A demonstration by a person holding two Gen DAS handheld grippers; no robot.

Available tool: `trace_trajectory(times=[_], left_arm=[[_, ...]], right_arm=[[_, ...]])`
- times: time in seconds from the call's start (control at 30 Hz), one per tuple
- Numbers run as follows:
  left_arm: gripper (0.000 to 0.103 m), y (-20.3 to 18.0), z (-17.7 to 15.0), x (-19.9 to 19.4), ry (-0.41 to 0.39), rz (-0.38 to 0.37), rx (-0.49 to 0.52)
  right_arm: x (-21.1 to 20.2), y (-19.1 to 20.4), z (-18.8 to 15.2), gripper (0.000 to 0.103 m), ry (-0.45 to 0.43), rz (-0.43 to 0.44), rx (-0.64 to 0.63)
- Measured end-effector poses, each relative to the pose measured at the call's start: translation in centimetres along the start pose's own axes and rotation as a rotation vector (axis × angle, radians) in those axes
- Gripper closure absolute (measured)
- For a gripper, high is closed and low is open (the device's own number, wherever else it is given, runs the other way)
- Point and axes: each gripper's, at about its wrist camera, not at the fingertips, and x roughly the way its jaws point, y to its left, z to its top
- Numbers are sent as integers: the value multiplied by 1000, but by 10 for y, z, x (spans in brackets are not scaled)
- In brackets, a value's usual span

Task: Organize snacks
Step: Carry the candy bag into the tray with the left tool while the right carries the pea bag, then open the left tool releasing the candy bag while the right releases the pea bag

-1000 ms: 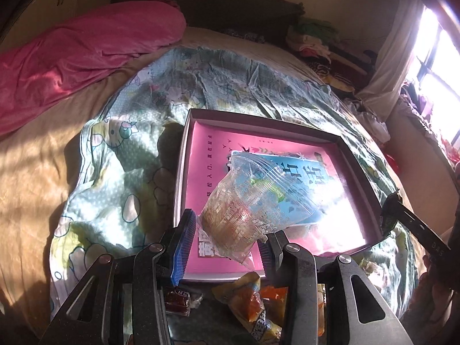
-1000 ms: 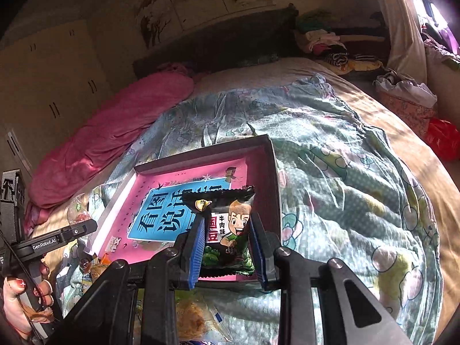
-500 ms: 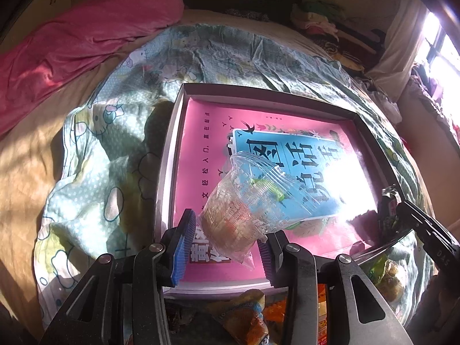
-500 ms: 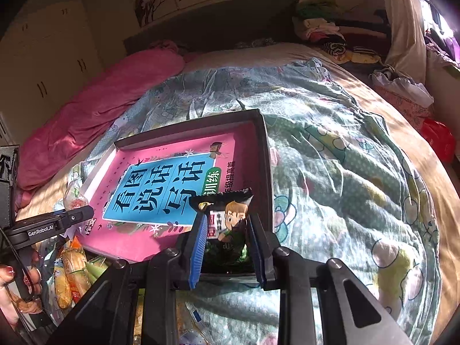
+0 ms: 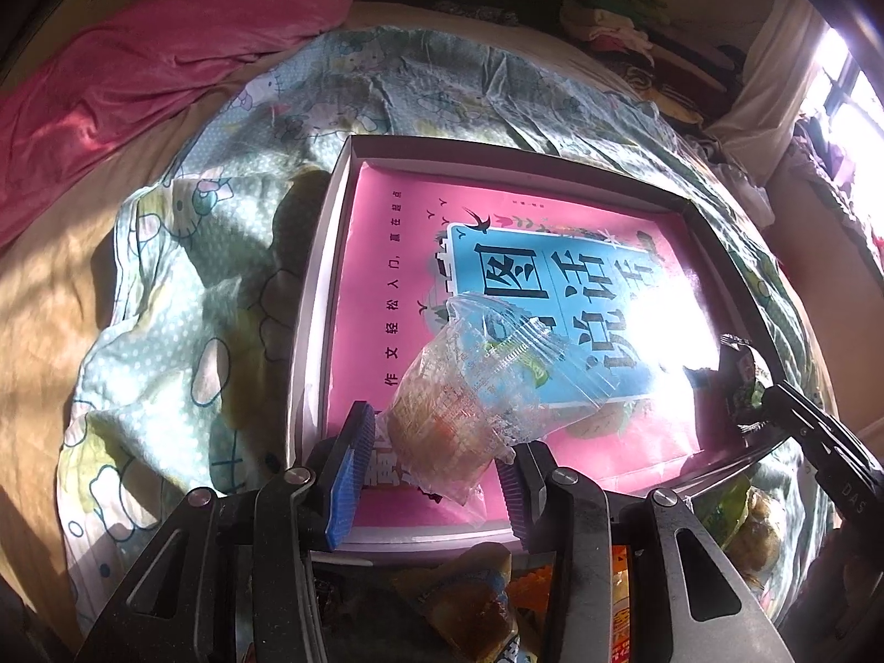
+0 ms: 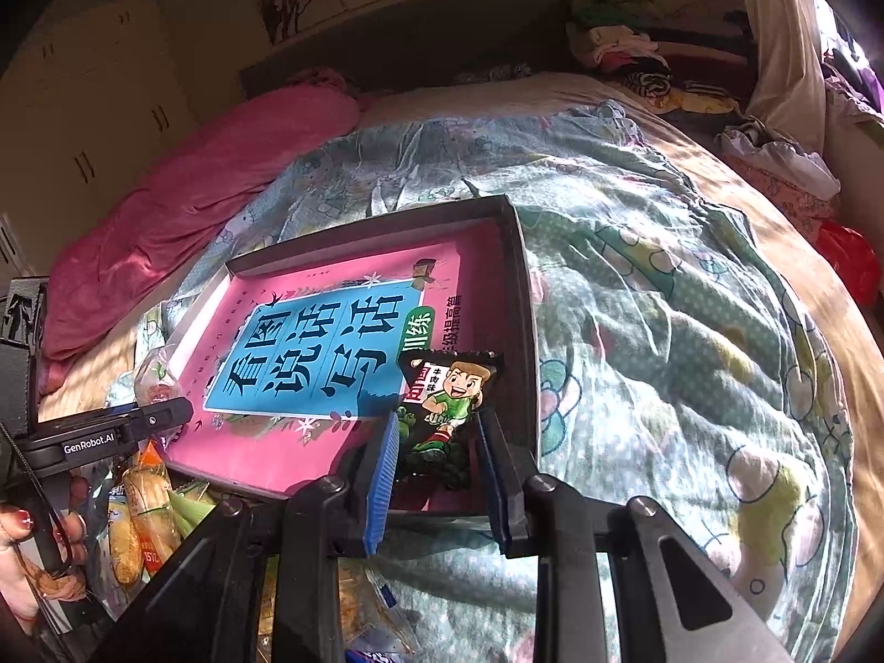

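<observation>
The bed [image 6: 690, 331] is big and soft, with a cartoon quilt [image 5: 182, 298] spread over it. On the quilt sits a flat grey box [image 5: 317, 298], and a pink book [image 5: 387, 254] fills its floor. I think my job right now is to put two snacks down inside that box.

In my left gripper [image 5: 431, 458] I hold a clear snack bag [image 5: 469, 387]. My jaws are clamped on its lower end, and the rest of the bag sticks out over the near left part of the book. In my right gripper [image 6: 436, 464] I hold a dark snack packet [image 6: 447, 403] with a cartoon boy on it. Those jaws are squeezed tight on its lower half. The top of the packet stands up over the near right corner of the box, just beside the wall.

To do this well, I should bring each snack down low until it nearly rests on the book, and only then let go. The clear bag is floppy and slippery, so a drop from high up could make it slide or flip. I should keep the two snacks well apart, each on its own side, so they lie neat. I should also keep the dark packet clear of the box wall, so it does not catch there.

More snacks [image 6: 138, 514] lie in a heap on the quilt, just outside the near edge of the box.
</observation>
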Motion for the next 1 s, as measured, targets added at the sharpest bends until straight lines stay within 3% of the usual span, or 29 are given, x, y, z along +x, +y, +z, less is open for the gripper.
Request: trace_trajectory(times=[0.7,1.0], left_arm=[[43,8,3,-18,-42,-49,-40],[43,20,8,-40,-93,-66,-69]], right_arm=[[-9,-5,2,73,-29,35,42],[-19,-3,4,63,-63,70,48]])
